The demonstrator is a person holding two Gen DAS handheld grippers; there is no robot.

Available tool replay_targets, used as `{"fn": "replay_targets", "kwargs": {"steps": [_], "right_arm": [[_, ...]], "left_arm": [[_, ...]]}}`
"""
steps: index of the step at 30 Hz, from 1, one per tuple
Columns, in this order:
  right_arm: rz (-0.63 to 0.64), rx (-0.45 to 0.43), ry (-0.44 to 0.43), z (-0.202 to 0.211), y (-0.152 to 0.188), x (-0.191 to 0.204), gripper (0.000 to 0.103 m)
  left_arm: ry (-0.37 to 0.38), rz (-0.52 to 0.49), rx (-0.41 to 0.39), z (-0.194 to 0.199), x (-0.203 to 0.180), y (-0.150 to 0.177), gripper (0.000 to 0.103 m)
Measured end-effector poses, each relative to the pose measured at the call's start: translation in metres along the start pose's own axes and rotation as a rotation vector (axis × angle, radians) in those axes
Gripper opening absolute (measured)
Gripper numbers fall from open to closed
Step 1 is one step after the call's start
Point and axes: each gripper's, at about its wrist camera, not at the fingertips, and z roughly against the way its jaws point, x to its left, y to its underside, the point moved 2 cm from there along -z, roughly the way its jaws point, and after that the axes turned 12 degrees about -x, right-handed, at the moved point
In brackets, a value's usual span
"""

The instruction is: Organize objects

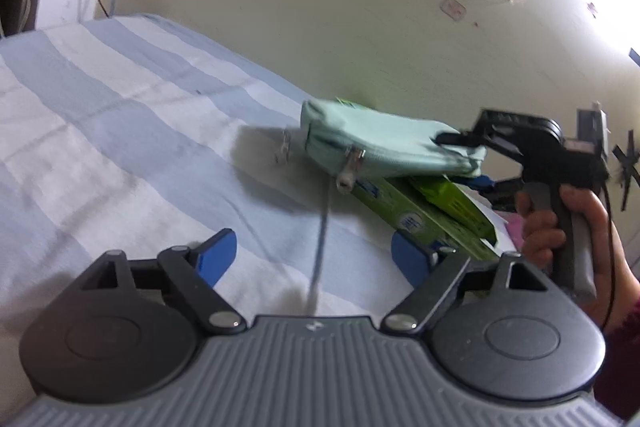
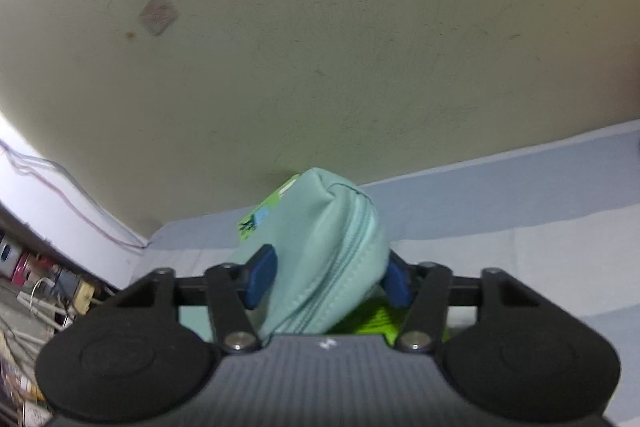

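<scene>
A mint-green zip pouch (image 1: pixel 376 143) is held above the striped bedsheet (image 1: pixel 120 115), its zipper pull hanging down. My right gripper (image 1: pixel 468 143) is shut on the pouch's right end; in the right wrist view the pouch (image 2: pixel 324 251) fills the space between the blue pads (image 2: pixel 260 277). Under the pouch lie green boxes (image 1: pixel 432 211), also showing in the right wrist view (image 2: pixel 256 219). My left gripper (image 1: pixel 316 255) is open and empty, low over the sheet, in front of the pouch.
A cream wall (image 1: pixel 320 7) runs close behind the bed. White and pink papers (image 1: pixel 508 227) lie beside the green boxes. Cables and clutter (image 2: pixel 48 299) sit off the bed's far end. The sheet stretches to the left.
</scene>
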Motion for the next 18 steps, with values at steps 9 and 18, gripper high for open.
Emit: {"fn": "replay_targets", "kwargs": {"steps": [9,18], "right_arm": [[0.060,-0.087,-0.054,0.101,0.053,0.017,0.037],[-0.100,-0.081,-0.057,0.225,0.131,-0.040,0.036]], "left_arm": [[-0.009,0.031,-0.080,0.009,0.010,-0.009,0.096],[0.190,0.018,-0.044,0.008,-0.006,-0.001,0.097]]}}
